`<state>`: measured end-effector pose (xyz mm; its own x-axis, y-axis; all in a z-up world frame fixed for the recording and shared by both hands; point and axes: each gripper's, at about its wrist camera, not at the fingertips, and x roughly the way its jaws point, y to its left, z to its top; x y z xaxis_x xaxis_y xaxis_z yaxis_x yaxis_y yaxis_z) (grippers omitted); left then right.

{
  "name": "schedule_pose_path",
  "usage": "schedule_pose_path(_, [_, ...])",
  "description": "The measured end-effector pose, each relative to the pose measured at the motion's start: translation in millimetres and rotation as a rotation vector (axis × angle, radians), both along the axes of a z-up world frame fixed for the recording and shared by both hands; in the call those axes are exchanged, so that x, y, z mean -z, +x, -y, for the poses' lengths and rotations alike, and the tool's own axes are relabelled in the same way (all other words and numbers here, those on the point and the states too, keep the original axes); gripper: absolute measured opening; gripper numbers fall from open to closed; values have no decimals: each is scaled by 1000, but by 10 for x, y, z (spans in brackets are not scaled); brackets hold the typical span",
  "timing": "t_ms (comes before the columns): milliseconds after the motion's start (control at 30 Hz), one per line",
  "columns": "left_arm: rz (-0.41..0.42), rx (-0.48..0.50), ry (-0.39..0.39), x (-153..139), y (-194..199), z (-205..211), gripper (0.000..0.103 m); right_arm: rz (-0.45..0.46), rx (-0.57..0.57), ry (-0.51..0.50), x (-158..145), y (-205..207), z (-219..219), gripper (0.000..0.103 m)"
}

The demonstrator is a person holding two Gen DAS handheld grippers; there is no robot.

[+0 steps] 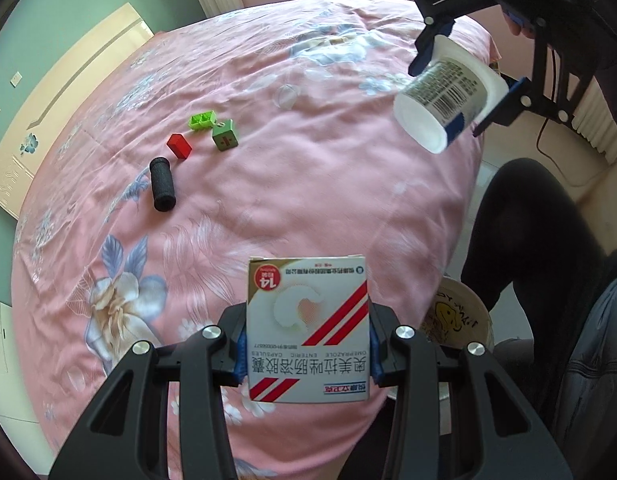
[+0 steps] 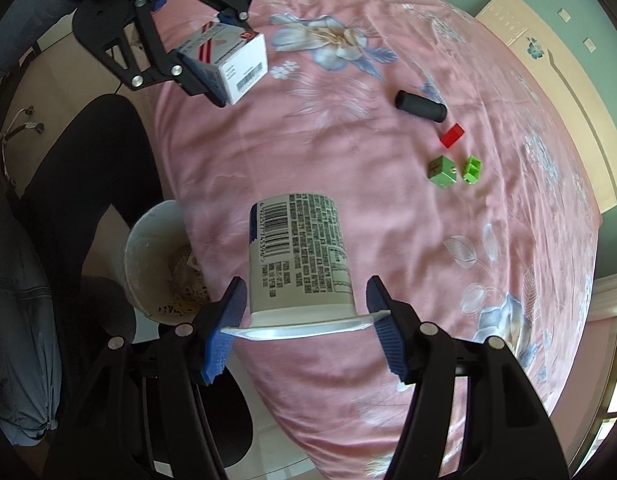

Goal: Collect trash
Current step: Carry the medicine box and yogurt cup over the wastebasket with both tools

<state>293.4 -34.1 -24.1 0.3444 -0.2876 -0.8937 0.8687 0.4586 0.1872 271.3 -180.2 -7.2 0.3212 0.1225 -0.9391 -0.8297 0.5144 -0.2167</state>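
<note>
Left wrist view: medicine box (image 1: 307, 332) clamped in the left gripper (image 1: 307, 350) above the pink bedspread (image 1: 308, 168). Right gripper (image 2: 304, 322) grips the yogurt cup (image 2: 298, 256) by its rim, just beside the white bucket (image 2: 142, 248) at bed's edge.

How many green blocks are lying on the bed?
2. The dark green cube lies beside the bright green block, both near the red block. None seem hidden.

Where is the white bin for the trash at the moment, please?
The white bin stands on the floor beside the edge of the pink bed, next to the person's dark leg; in the right wrist view it is left of the held yogurt cup.
</note>
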Motion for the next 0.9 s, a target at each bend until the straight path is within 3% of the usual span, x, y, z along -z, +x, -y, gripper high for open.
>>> schedule_pose_path(900, [-56,46,-5,444,-1024,-152,45,-37,-92,-21,449,-1174,-626,62])
